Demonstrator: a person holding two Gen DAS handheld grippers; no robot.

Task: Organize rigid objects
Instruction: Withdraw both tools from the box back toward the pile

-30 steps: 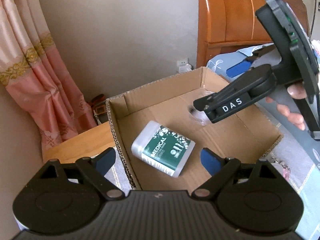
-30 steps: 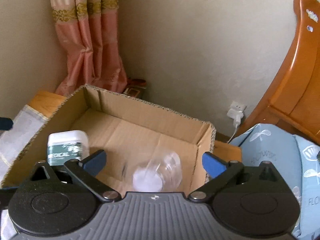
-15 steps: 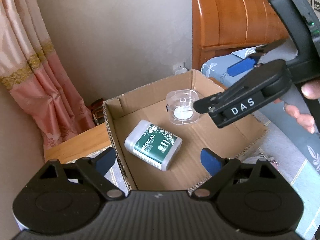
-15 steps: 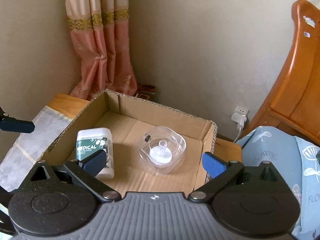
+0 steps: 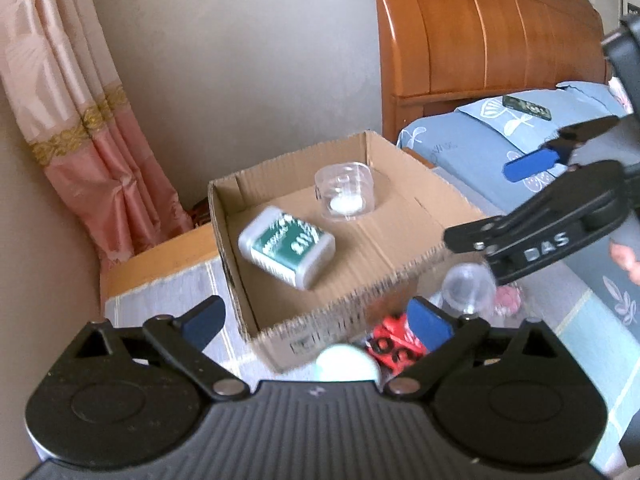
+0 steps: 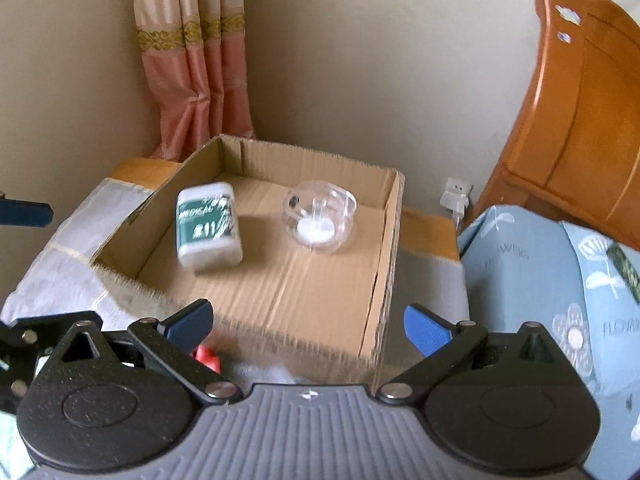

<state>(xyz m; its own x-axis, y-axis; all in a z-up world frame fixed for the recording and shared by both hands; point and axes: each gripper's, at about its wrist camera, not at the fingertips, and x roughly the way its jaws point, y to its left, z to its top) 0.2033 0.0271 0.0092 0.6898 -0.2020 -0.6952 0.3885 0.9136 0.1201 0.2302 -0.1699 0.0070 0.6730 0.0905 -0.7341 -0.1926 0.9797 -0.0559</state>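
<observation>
Between picks: your left gripper had just spread wider, empty; your right gripper gaped, empty. Green bottle and clear tub lay apart inside the box. Next, probably the red item just outside.

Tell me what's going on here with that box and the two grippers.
A person is sorting small items into a cardboard box. A green-labelled medical bottle lies on its side in it, and a clear plastic case sits beside it, apart from it. Both the left gripper and the right gripper are open and empty, hovering at the box's near edge. More items, including something red, wait outside the box.
</observation>
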